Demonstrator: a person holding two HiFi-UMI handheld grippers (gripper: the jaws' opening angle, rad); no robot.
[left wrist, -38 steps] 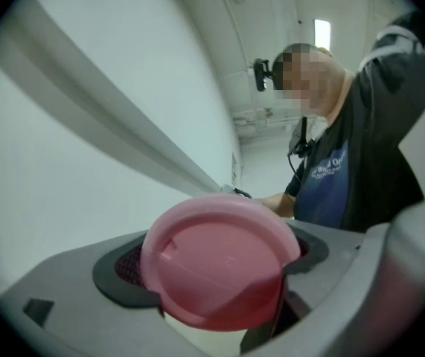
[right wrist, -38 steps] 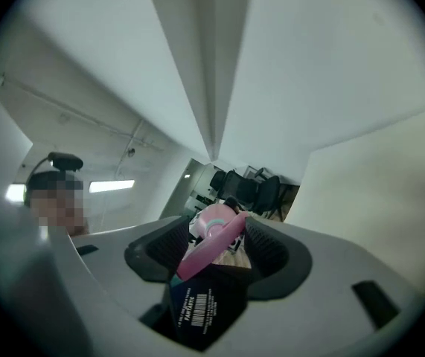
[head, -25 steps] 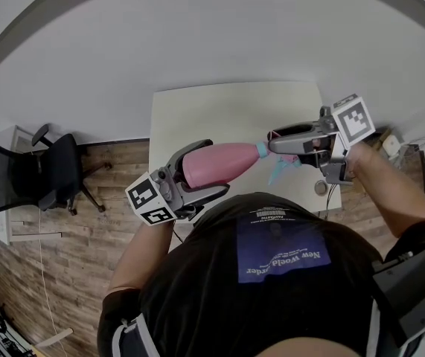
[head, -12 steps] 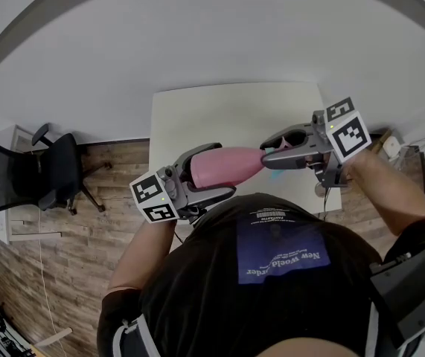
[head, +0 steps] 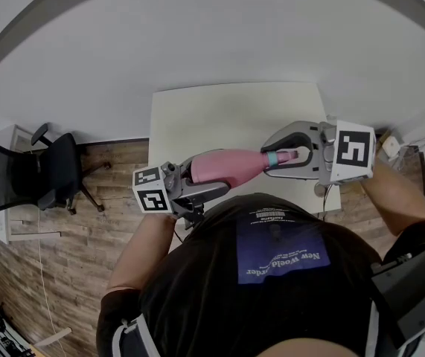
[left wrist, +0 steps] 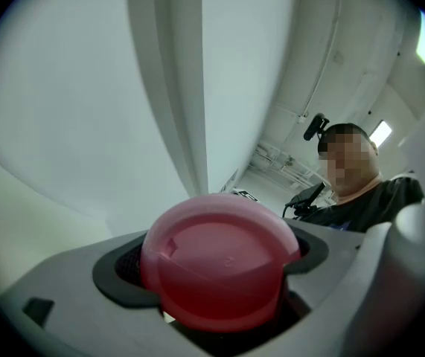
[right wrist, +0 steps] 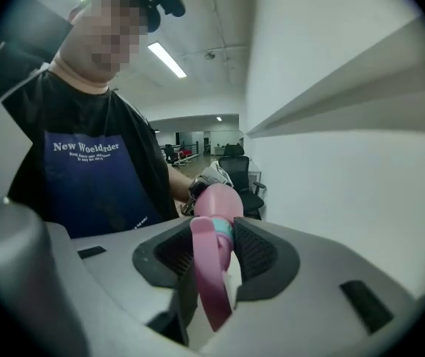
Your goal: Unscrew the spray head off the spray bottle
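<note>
A pink spray bottle [head: 223,166] is held level in the air over the white table [head: 227,117]. My left gripper [head: 206,174] is shut on its body; in the left gripper view the round pink base [left wrist: 219,262] fills the space between the jaws. My right gripper [head: 272,159] is at the neck, where its jaws have just been closing, and the pads now press on the spray head [right wrist: 211,274] by the teal collar [right wrist: 223,229]. The collar [head: 272,158] shows just left of the right jaws in the head view.
The person's torso lies directly below the bottle in the head view. A black office chair [head: 33,173] stands on the wooden floor at the left. A small round object [head: 320,188] sits near the table's right front corner.
My right gripper has rolled about its axis, shifted left and closed onto the spray head. My left gripper has also rolled, turning the bottle, and otherwise stayed in place.
</note>
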